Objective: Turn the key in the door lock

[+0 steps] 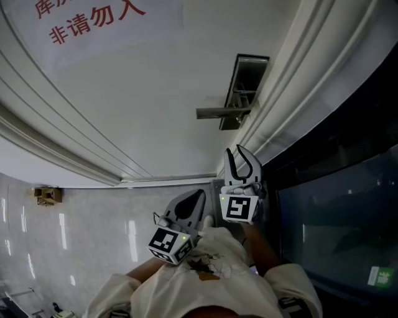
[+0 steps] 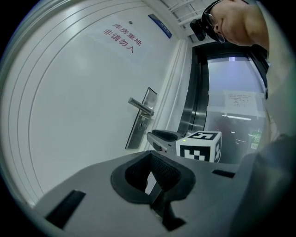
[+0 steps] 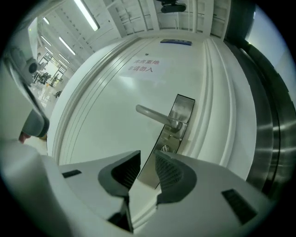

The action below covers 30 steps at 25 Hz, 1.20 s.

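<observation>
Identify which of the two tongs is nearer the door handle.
The right tongs: in the head view its tips reach closer to the door handle, while the left tongs sits further back.

This is a corridor in a workplace or institutional building. A plain white door [image 1: 155, 93] carries a red printed Chinese notice [image 1: 87, 22] with a blue plate [image 3: 175, 42] above it. Beside it are a dark glazed partition [image 1: 336, 205], glossy floor tiles [image 1: 74, 230] and ceiling strip lights [image 3: 85, 11].
</observation>
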### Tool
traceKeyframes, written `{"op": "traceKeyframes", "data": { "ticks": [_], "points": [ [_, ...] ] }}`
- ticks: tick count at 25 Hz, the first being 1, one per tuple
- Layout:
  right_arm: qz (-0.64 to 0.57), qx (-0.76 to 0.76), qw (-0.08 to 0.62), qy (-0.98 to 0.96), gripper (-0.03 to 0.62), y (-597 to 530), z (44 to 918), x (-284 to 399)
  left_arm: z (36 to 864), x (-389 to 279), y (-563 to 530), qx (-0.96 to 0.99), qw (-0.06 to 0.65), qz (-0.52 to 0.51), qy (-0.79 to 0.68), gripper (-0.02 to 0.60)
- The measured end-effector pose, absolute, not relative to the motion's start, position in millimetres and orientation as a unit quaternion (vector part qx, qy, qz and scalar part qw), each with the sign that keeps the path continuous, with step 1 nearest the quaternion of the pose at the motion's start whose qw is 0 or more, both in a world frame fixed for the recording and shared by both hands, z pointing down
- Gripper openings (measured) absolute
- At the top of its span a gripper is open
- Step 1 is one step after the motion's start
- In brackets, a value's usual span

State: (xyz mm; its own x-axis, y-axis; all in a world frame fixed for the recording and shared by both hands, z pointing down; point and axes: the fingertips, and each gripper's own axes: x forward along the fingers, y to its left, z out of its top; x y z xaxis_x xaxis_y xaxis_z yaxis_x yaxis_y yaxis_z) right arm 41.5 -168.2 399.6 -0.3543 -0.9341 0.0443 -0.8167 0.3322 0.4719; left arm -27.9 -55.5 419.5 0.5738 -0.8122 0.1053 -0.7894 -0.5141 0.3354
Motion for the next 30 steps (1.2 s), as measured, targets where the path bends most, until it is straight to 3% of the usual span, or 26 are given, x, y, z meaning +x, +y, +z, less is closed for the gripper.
{"op": "traceKeyframes", "data": {
  "ticks": [7,18,23,30],
  "points": [
    [-0.221,0.568,0.198,-0.768,0.100,-205,386,48,423,-20,-62,0.876,0.174,-0.028,-0.449,0.000],
    [-0.240,0.582,0.204,-0.750,0.098,-244,372,55,416,-31,-80,0.866,0.164,-0.035,-0.471,0.000],
    [-0.236,0.578,0.212,-0.752,0.041,-249,376,50,415,-38,-82,0.861,0.160,-0.041,-0.481,0.001],
    [-0.214,0.579,0.206,-0.759,0.020,-253,382,51,415,-44,-85,0.857,0.160,-0.038,-0.488,0.000]
  ]
}}
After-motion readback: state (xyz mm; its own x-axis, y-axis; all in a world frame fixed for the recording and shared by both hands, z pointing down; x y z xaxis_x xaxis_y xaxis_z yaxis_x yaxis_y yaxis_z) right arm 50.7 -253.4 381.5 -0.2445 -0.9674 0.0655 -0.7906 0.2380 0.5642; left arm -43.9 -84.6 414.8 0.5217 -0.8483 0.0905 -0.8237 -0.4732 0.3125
